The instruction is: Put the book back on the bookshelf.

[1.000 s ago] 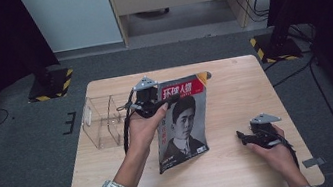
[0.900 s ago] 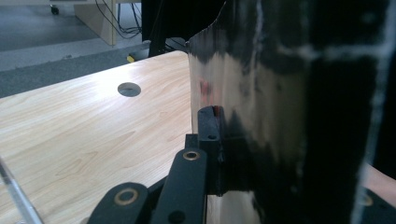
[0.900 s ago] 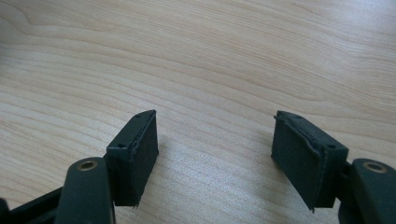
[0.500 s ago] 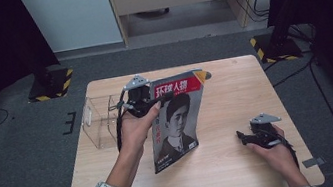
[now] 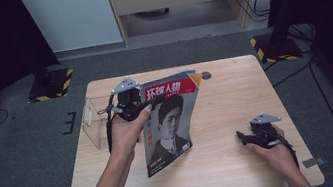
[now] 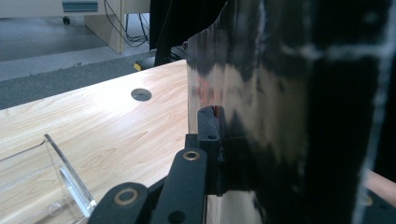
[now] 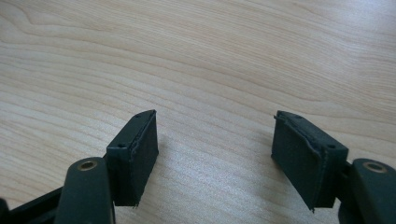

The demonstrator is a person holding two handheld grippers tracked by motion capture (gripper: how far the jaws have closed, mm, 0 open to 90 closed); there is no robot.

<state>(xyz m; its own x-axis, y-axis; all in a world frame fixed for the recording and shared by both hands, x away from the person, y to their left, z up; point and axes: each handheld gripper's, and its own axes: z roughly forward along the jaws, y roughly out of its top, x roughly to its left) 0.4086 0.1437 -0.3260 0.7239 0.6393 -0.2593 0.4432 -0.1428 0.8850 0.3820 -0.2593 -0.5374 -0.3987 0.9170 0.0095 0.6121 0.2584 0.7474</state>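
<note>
Magazine (image 5: 171,118) held tilted above the wooden table (image 5: 226,165), its lower corner down near the tabletop and its top edge raised toward the far side. Left gripper (image 5: 148,105) pinches the magazine at its upper left edge, jaws pressed tight on the paper; in the left gripper view the glossy cover (image 6: 261,116) rises steeply just past the near jaw and blocks the right half of the scene. Right gripper (image 5: 242,137) rests low at the right side of the table, well apart from the magazine, jaws spread with nothing between them; in the right gripper view the two black pads (image 7: 137,154) stand wide over bare wood grain.

Surroundings: a clear acrylic stand (image 5: 95,122) sits at the table's left edge, just beside the left hand (image 5: 127,132), and shows again as a transparent slanted panel (image 6: 42,177) in the left gripper view. A round cable hole (image 5: 206,75) lies in the tabletop beyond the magazine's top right corner. Two stand bases with yellow and black hazard stripes (image 5: 52,86) rest on the grey floor at either far corner of the table; cables trail along the floor at right.

Writing: the cover carries a red masthead band with large white Chinese characters (image 5: 166,91); below it is a black and white portrait of a person in a dark suit. Smaller print near the lower edge is too small to read.
</note>
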